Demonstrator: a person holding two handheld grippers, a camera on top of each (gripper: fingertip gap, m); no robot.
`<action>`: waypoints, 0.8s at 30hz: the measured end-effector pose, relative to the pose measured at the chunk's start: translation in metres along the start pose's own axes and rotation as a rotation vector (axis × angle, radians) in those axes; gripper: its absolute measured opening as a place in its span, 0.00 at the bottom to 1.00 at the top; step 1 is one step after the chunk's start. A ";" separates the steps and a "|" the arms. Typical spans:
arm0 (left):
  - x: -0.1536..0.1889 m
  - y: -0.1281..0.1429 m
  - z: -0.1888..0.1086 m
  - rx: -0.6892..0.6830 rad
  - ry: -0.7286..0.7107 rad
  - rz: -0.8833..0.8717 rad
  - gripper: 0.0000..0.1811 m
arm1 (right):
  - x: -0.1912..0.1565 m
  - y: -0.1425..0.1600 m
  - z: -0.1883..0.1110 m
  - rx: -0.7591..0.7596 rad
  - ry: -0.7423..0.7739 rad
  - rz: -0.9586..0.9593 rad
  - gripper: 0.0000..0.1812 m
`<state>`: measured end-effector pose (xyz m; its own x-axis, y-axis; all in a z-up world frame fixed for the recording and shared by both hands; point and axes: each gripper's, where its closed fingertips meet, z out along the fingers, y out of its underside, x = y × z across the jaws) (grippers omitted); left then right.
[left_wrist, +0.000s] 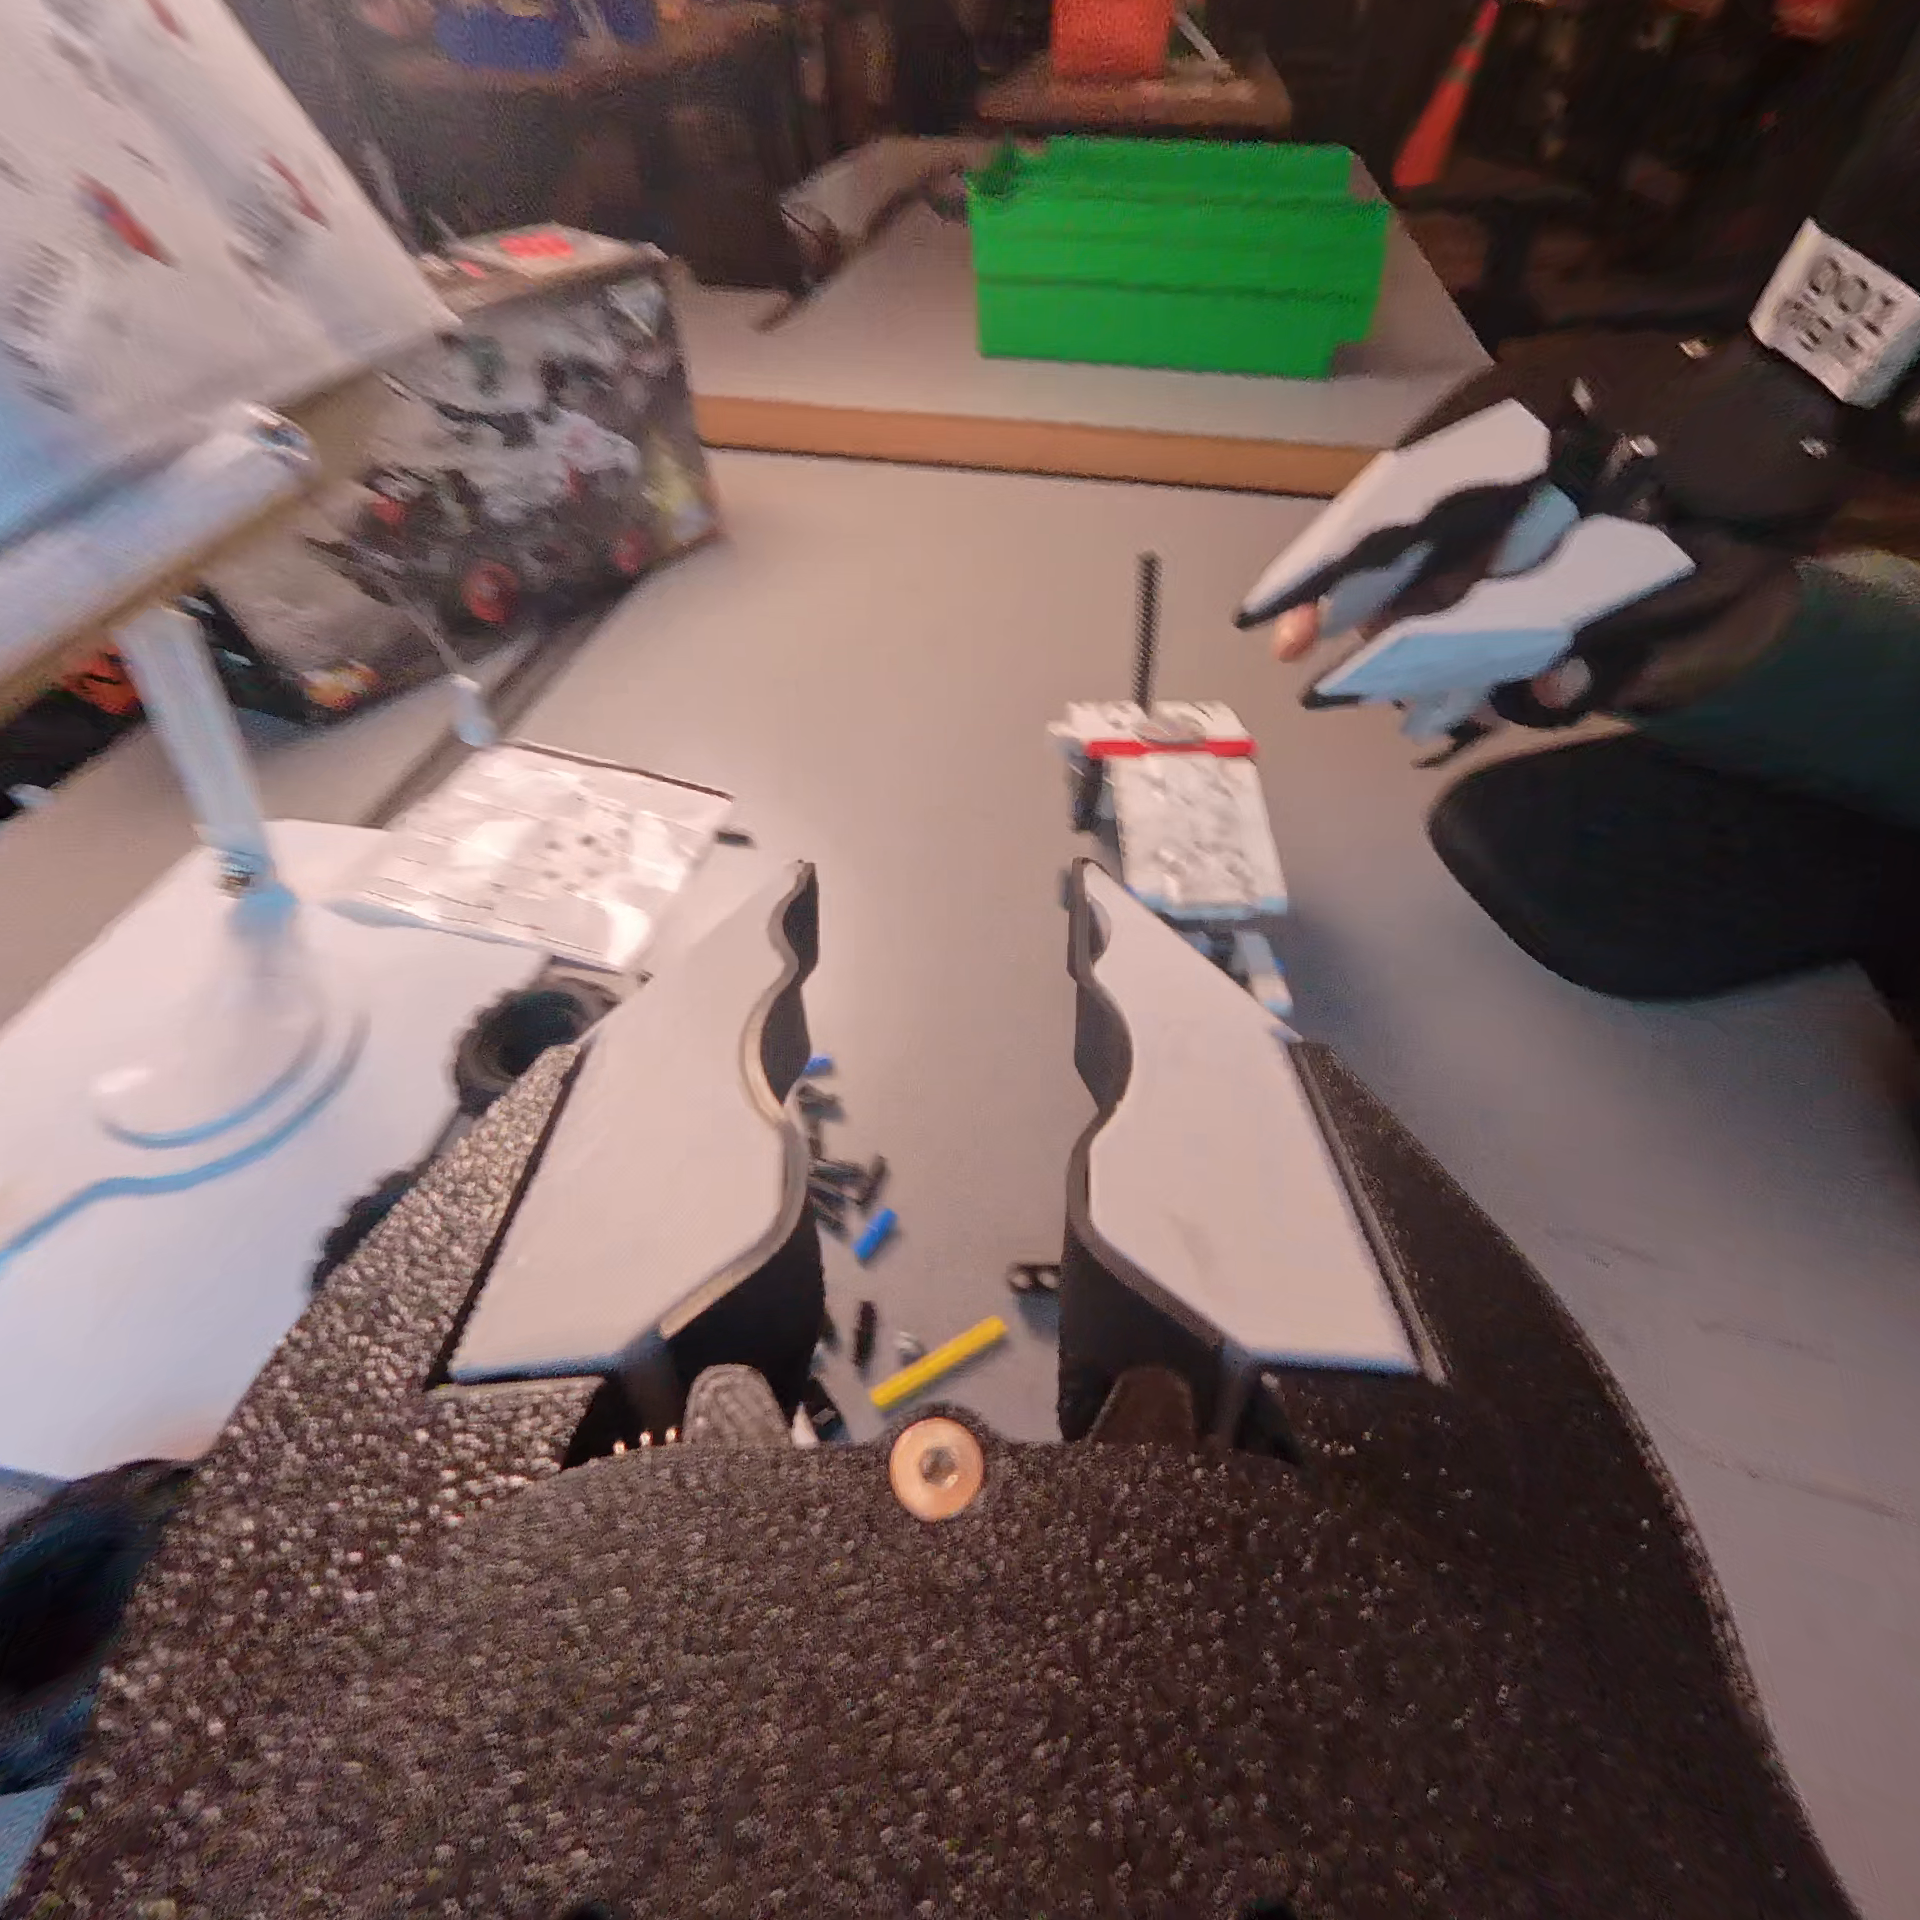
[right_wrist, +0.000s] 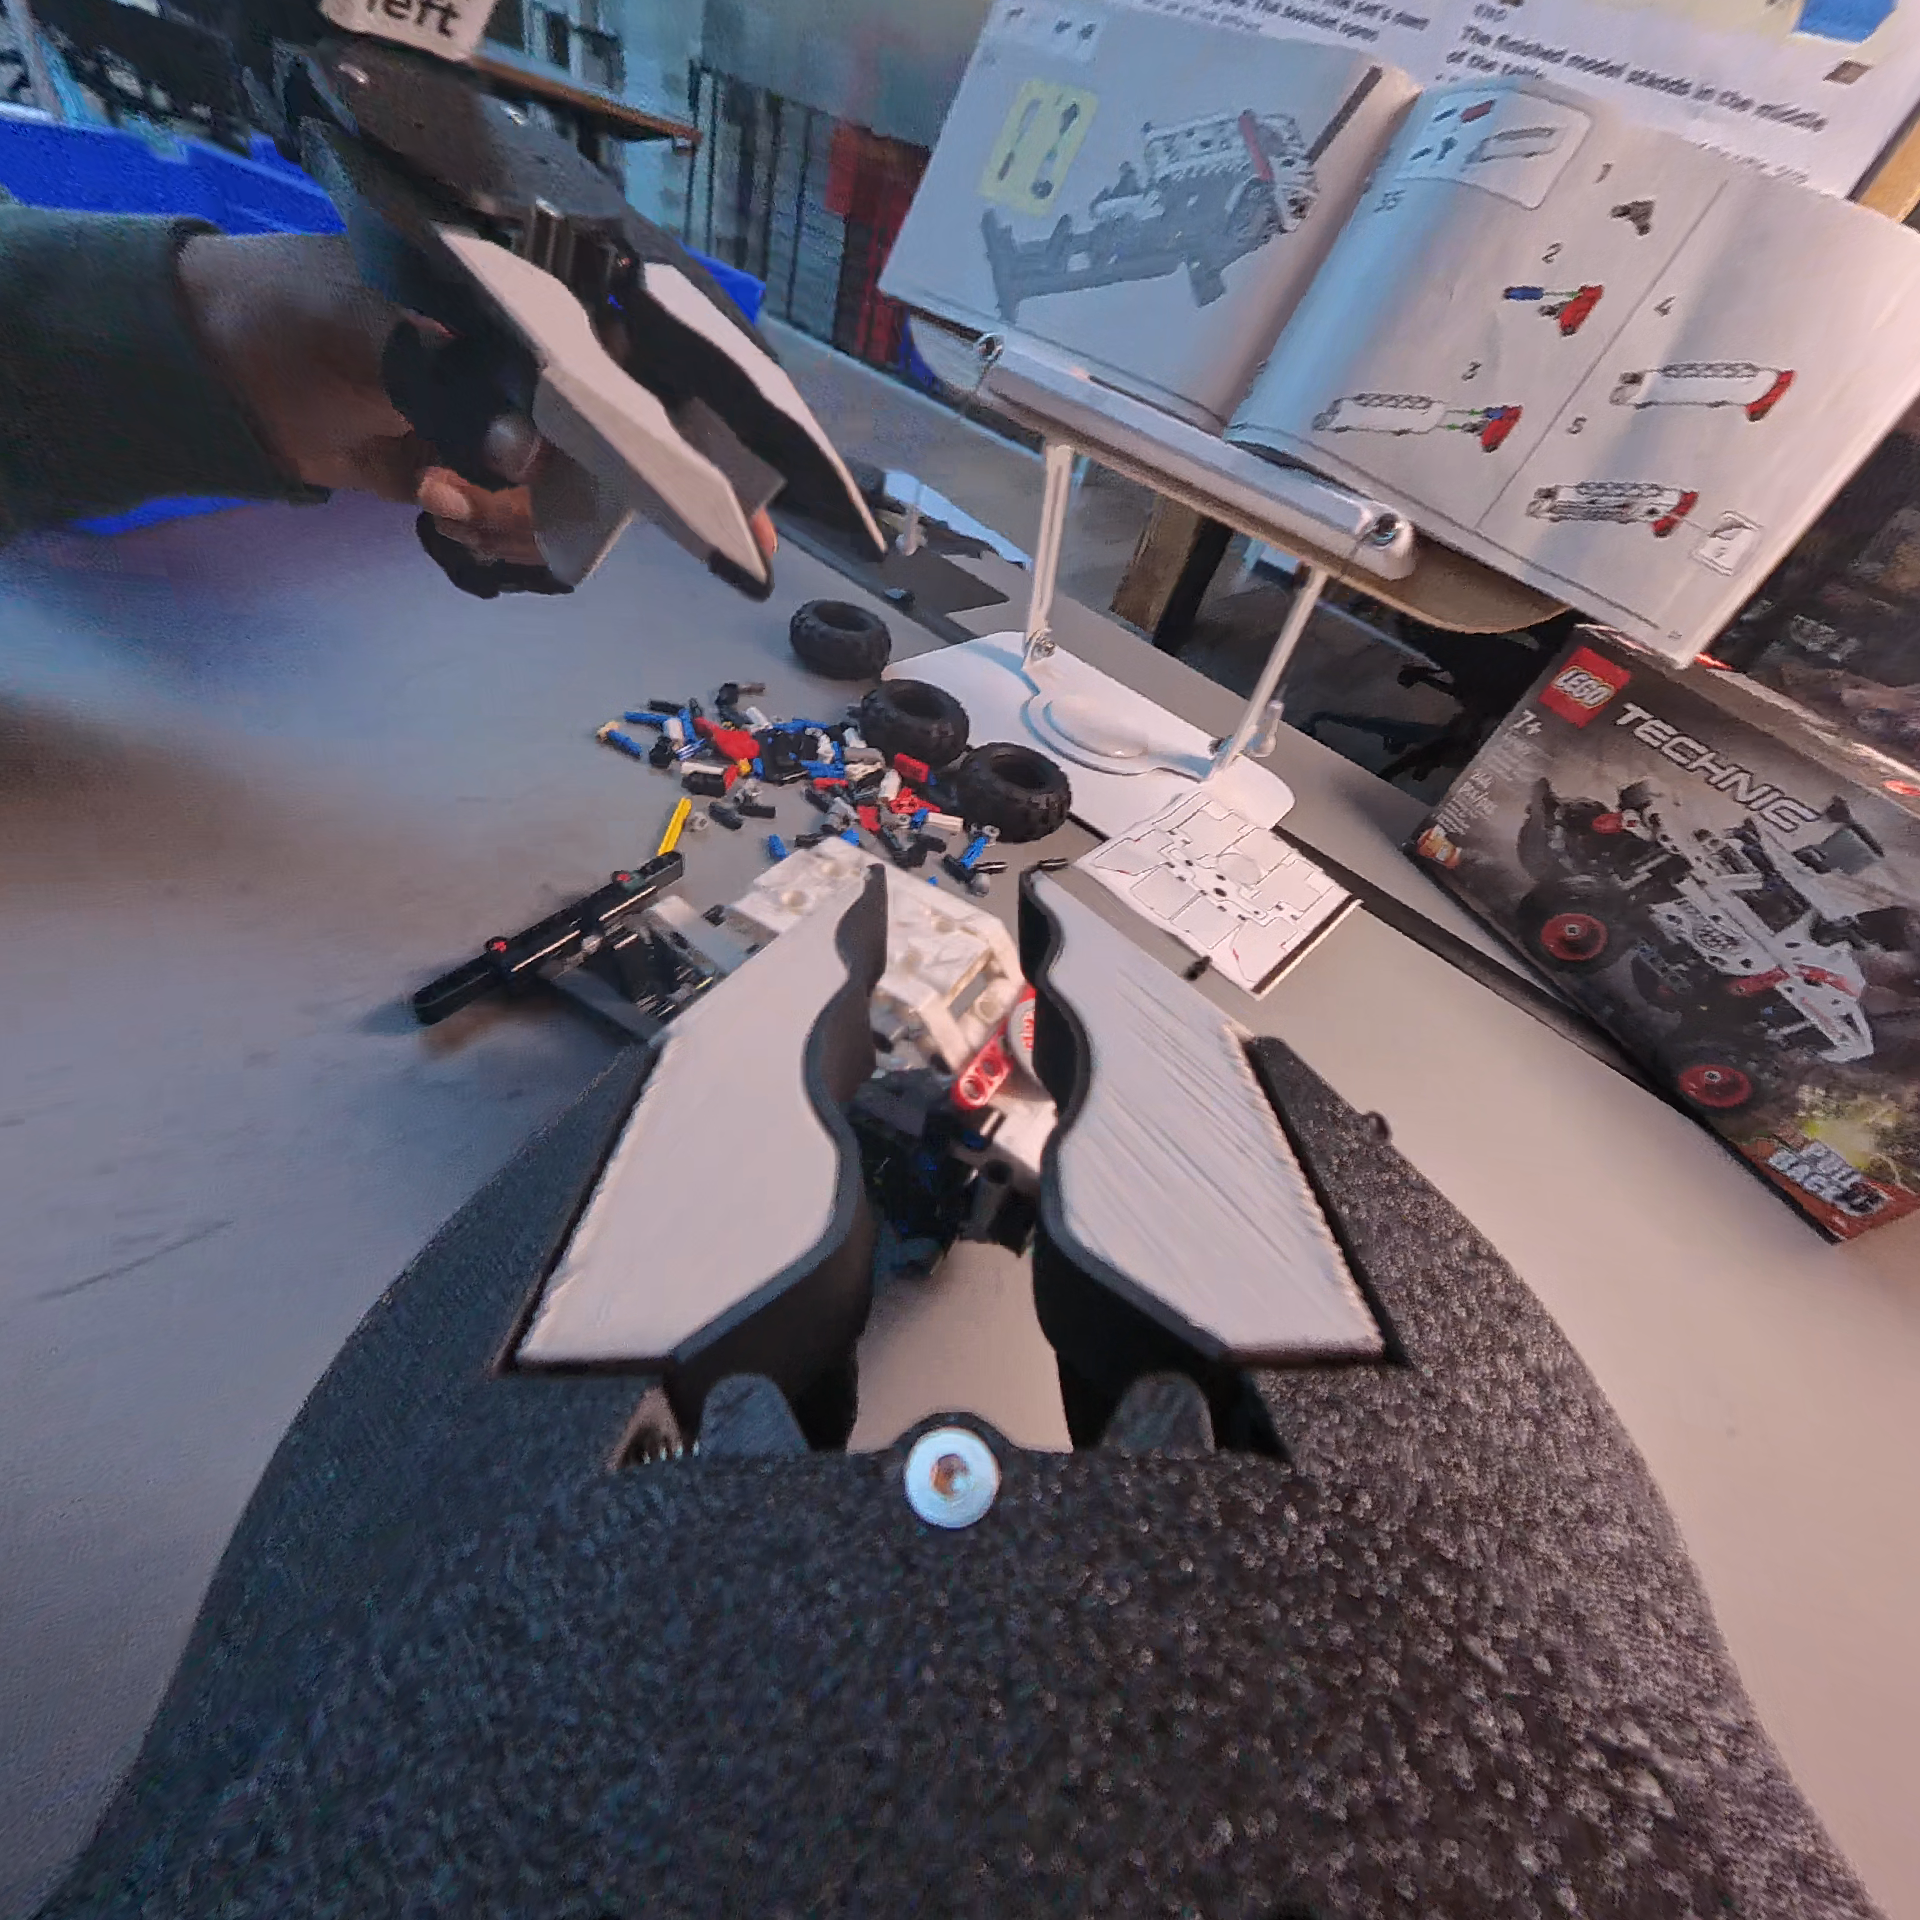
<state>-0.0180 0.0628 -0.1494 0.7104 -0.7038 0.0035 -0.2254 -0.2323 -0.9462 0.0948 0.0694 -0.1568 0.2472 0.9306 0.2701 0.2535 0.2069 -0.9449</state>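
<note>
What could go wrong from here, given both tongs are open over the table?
1. The right tongs hang open just over the half-built model; coming down skewed could knock its black beam loose.
2. The loose parts lie close behind the model, so a sweep by the left tongs might scatter them.
3. Three tyres lie by the book stand; a bump could roll them away.

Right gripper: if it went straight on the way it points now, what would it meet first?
Most likely the half-built white brick model, which lies on the table between and just past the open jaws of the right gripper. Behind it is the loose parts pile. Depth is hard to judge.
</note>
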 end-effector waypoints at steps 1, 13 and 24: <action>0.019 0.017 0.004 -0.055 0.056 -0.003 0.27 | -0.010 0.002 -0.001 -0.014 -0.029 -0.027 0.13; 0.069 0.109 0.056 -0.389 0.066 0.102 0.24 | -0.059 0.049 0.022 -0.312 -0.021 -0.052 0.14; 0.078 0.106 0.053 -0.381 -0.011 -0.075 0.23 | -0.057 0.050 0.038 -0.319 0.017 0.013 0.06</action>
<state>0.0486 0.0191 -0.2667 0.7407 -0.6688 0.0630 -0.4025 -0.5169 -0.7555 0.0578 0.0378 -0.2265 0.2673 0.9267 0.2640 0.5304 0.0872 -0.8433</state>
